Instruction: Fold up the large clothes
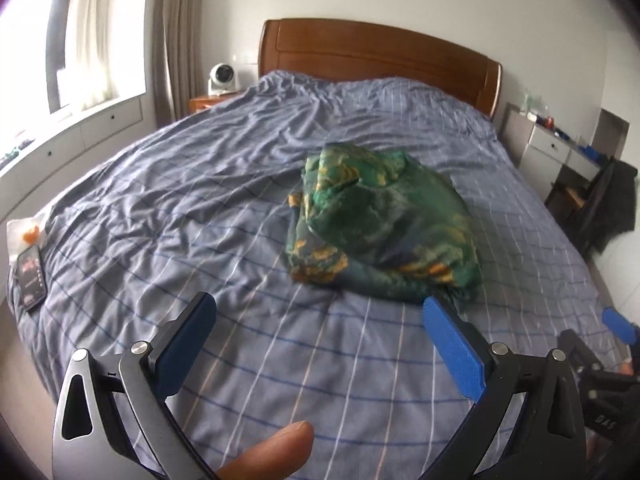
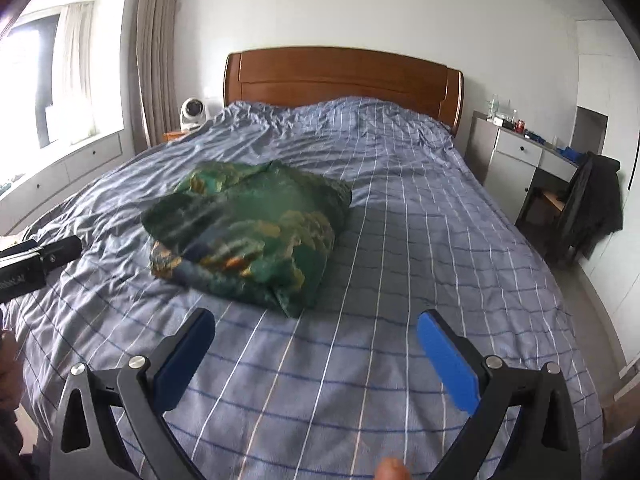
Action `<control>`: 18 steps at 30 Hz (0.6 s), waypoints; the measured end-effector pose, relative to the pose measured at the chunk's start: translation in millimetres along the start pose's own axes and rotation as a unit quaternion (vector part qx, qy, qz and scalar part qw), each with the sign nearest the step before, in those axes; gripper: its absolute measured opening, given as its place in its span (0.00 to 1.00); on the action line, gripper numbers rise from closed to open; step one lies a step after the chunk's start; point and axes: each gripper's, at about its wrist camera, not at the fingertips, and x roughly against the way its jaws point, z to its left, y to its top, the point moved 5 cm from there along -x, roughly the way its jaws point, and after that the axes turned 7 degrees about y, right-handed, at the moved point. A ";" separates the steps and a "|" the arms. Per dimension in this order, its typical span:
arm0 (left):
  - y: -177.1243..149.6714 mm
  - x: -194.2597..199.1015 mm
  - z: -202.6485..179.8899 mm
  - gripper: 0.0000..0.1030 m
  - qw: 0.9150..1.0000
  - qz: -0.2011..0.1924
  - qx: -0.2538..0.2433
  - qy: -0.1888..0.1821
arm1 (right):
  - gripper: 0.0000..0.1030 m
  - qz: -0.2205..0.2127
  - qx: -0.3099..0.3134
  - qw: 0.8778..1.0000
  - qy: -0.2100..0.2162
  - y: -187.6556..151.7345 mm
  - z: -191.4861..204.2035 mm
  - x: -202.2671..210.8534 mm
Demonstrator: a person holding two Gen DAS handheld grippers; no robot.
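soft daylight from the overexposed window (image 1: 60,40), fisheye bending and dark corners, slight motion blur on the garment (image 2: 248,236).

My pads (image 1: 452,344) are matt blue plastic on dull metal arms. The green garment (image 1: 384,224) has a silky sheen. At the frame's top, a glossy wooden headboard (image 1: 376,52) backs the soft, creased cotton bedcover (image 1: 200,184).

Both wrist views look from bed's (image 1: 280,360) near end, tilted down toward far headboard (image 1: 376,46). Left view sits left of right view. Shared: folded green garment (image 2: 248,232), nightstands.
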 end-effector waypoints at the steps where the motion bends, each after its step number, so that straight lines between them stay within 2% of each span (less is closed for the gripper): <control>1: -1.5 1.7 -1.1 1.00 1.000 0.004 -0.008 0.006 | 1.00 0.006 -0.002 1.000 0.001 -2.8 1.3 0.3; 5: -5.8 14.0 -6.8 1.00 0.998 0.004 -0.041 0.038 | 1.00 0.025 -0.012 1.000 0.007 -9.4 6.3 5.6; 8: -7.5 25.9 -10.6 1.00 0.998 0.001 -0.054 0.042 | 1.00 0.032 -0.013 0.999 0.014 -11.0 11.5 14.8; 12: -11.5 34.7 -12.8 1.00 0.997 0.023 -0.064 0.045 | 1.00 0.039 -0.013 0.999 0.021 -12.9 17.9 26.5; 14: -13.6 43.4 -13.5 1.00 0.996 0.009 -0.075 0.056 | 1.00 0.036 -0.019 0.999 0.026 -12.9 19.9 34.4; 18: -16.2 52.6 -9.0 1.00 0.998 0.019 -0.058 0.028 | 1.00 0.035 -0.014 0.999 0.024 -11.4 22.0 43.9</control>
